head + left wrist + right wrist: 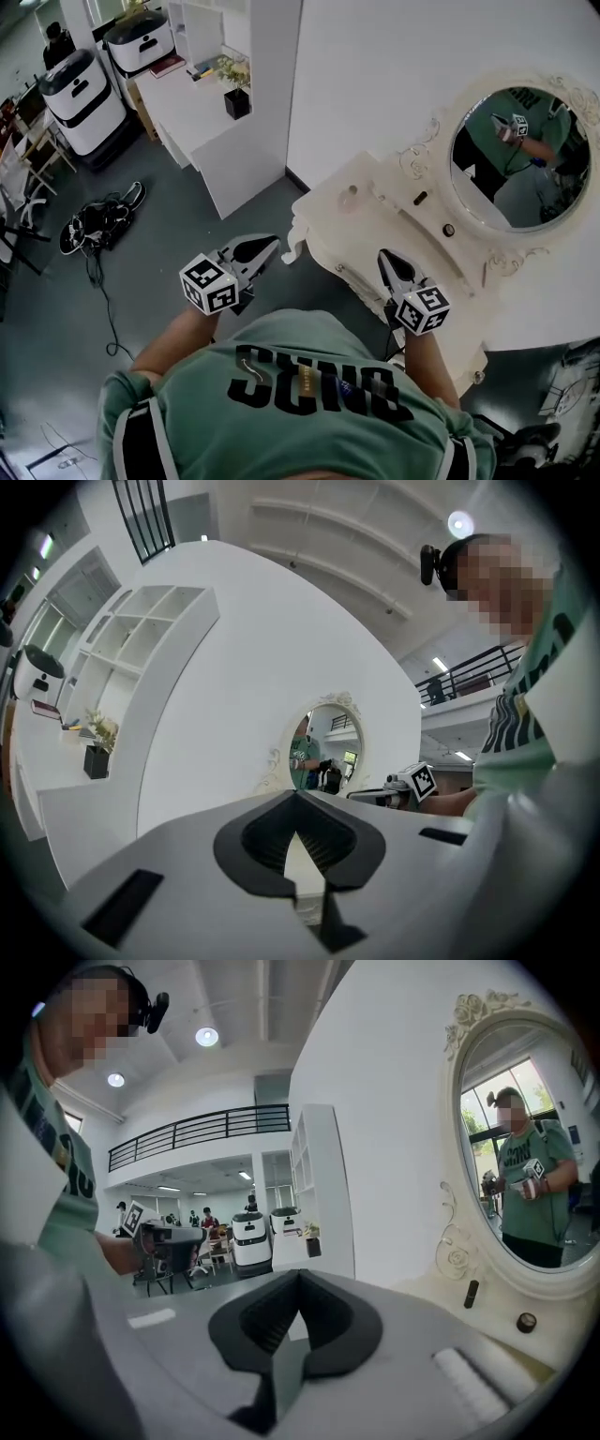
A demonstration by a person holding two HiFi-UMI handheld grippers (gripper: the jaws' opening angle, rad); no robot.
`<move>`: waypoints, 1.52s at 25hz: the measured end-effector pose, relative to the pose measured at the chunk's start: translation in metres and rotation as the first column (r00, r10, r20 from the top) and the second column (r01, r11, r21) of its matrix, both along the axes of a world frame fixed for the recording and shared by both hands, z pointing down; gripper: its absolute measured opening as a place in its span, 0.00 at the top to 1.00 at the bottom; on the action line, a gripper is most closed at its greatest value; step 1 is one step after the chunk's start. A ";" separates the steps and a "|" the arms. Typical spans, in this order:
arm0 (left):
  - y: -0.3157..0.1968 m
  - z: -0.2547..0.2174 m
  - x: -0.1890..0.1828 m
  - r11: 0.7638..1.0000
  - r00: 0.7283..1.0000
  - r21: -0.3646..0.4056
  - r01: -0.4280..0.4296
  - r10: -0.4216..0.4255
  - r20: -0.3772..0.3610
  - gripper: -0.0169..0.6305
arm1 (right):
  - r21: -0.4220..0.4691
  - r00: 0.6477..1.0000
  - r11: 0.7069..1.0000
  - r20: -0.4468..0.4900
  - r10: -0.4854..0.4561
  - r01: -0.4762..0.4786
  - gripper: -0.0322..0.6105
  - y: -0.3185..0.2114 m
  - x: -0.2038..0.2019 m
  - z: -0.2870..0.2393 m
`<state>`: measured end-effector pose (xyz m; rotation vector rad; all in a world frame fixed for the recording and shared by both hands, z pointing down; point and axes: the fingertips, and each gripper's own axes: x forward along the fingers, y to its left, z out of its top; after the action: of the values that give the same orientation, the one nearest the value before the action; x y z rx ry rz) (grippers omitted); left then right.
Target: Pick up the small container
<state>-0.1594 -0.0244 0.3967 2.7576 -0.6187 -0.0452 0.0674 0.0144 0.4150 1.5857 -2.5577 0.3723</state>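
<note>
The small container (pixel 349 195) is taken to be the pale little pot on the cream counter (pixel 375 234). It stands upright near the far-left corner, back from the front edge and w/ bare top around it, so prob. reachable from the front w/o nudging anything. Two other small bits share the counter closer to the oval mirror (pixel 520 155): a dark stick (pixel 419 198) and a round dark knob-like item (pixel 448 230). They're too small to ID, so the pick of the pot is a judgement, not a certainty.

The left claw (pixel 275 241) is clenched, tips meeting, nothing btwn them. The right claw (pixel 382 255) is likewise clenched and empty. That fits an approach stage: nothing is gripped yet, and the jaws would need to part before either could take the pot.

Pose: both forearms are stretched fwd from the green-shirted torso and the claws sit at roughly the same height, marker cubes facing up. The left claw points about level, over grey floor just short of the counter's left corner. The right claw tips slightly down, over the counter's front edge and aimed twd the mirror. The pot sits ahead of both, roughly btwn their lines and apart from each, so which claw is meant for it can't be told.
</note>
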 end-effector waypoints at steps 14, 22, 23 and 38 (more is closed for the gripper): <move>-0.111 0.013 0.021 0.995 0.996 -0.059 -0.086 0.086 -0.001 0.97 | -0.045 0.994 0.993 -0.005 0.105 -0.105 0.94 -0.090 0.029 0.007; -0.140 0.031 0.086 0.998 0.999 -0.061 0.014 -0.011 0.041 0.97 | -0.019 1.000 1.000 -0.006 -0.018 0.018 0.94 -0.137 0.091 0.019; -0.144 0.032 0.096 0.997 0.999 -0.065 0.040 -0.037 0.037 0.97 | -0.007 0.999 0.999 -0.012 -0.044 0.044 0.94 -0.144 0.099 0.018; -0.181 0.049 0.131 0.993 0.997 -0.101 0.061 -0.055 0.056 0.97 | 0.019 0.993 0.993 0.043 -0.114 0.113 0.94 -0.222 0.114 0.024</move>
<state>-0.0288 -0.2057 0.4452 2.6494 -0.6951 0.0462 0.1818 -0.2080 0.4388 1.4450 -2.6760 0.3798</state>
